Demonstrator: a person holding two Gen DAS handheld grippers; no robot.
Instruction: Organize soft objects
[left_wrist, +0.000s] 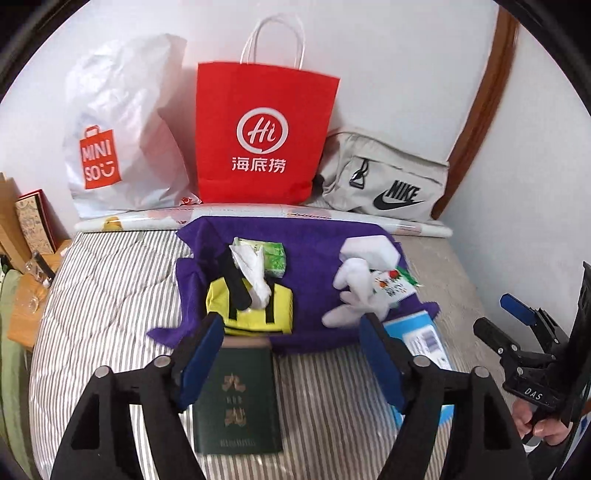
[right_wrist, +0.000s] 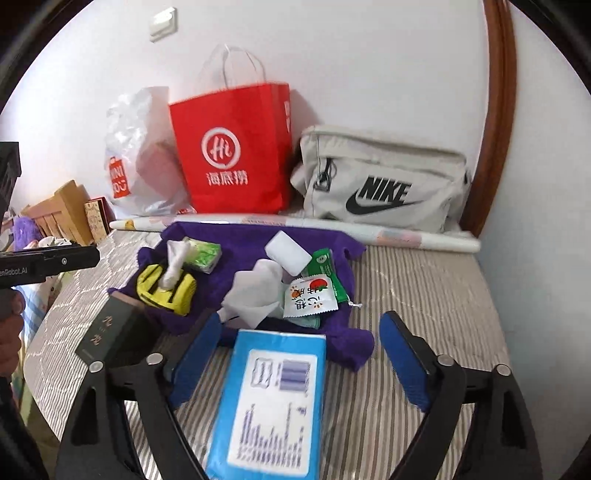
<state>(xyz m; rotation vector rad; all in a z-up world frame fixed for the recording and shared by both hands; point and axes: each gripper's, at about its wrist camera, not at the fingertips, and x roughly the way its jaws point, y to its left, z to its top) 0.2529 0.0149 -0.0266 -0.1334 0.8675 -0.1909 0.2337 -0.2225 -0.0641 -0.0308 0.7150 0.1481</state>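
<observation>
Both tongs released. Left gripper: jaws stand wide, nothing pinched; the green book lies flat on the striped bedcover under the gap between the pads, touching neither. Right gripper: jaws equally wide, the blue box lying loose on the cover beneath and between them, long axis running straight ahead along the fingers.

Soft items sit ahead of both tongs on the purple cloth. Ahead of the left gripper, just beyond the book's far edge: yellow pouch with white tissue trailing across it, green tissue pack further on. Ahead of the right gripper, just past the box's far end: crumpled white glove, snack sachets beside it to the right, white pad beyond.

Judgement: the glove is nearer the right gripper, the pouch nearer the left (each straight forward, no crossing needed). The glove's long axis cannot be told.
</observation>
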